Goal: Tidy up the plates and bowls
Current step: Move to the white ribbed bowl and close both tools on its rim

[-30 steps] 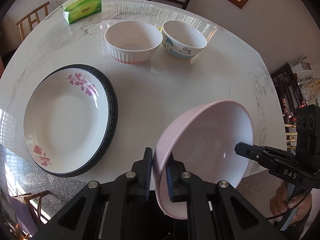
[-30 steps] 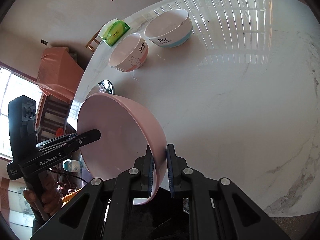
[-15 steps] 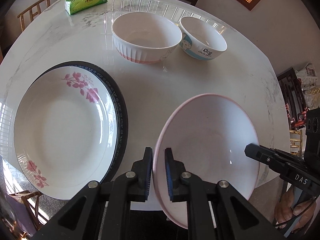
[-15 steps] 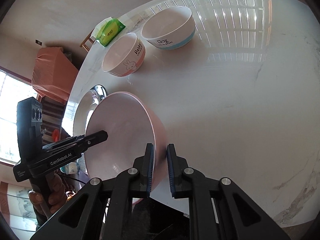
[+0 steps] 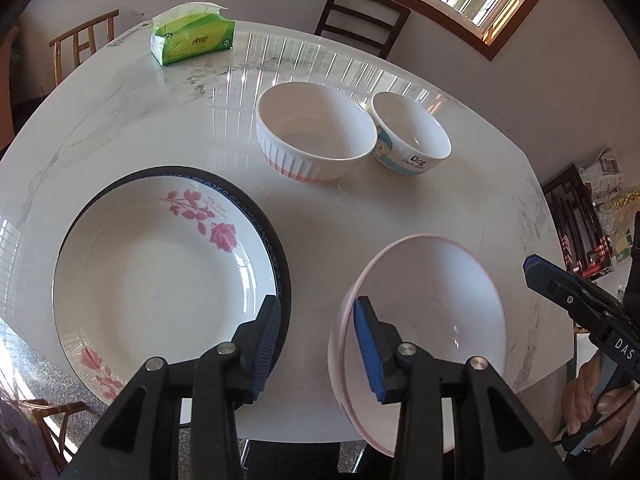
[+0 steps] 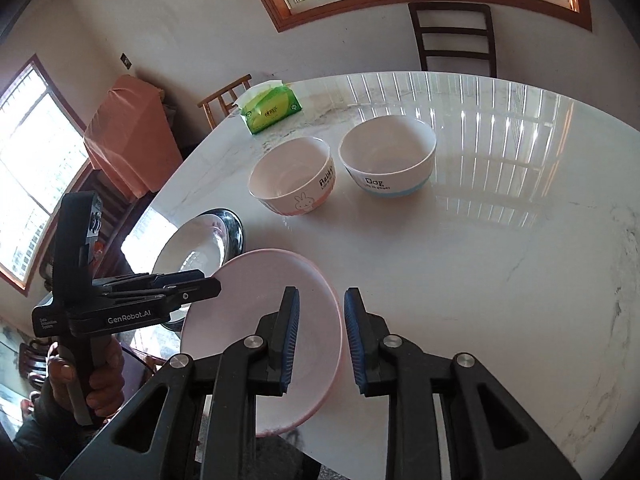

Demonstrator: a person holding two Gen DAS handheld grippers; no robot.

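- Both claws are opening: left gripper [image 5: 316,344] and right gripper [image 6: 322,340] straddle the pink bowl [image 5: 432,312] rim, pads off it.
- Bowl sits at the table [image 5: 328,216] edge, 5 o'clock; releasing seems in hand.
- Flowered plate [image 5: 160,276] at 8 o'clock.
- Ribbed bowl [image 5: 316,132] and dog bowl [image 5: 412,136] at 12 o'clock; next probably calls for nesting them.

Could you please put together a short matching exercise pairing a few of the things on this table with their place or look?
Things:
1. tissue pack
2. rose plate
3. pink bowl
4. Dog bowl

Descriptions:
A. stacked on a dark-rimmed plate
B. at the near table edge, between the two tools
C. green, at the far side of the table
D. blue band at the base, beside the ribbed bowl

Pairs: 1-C, 2-A, 3-B, 4-D
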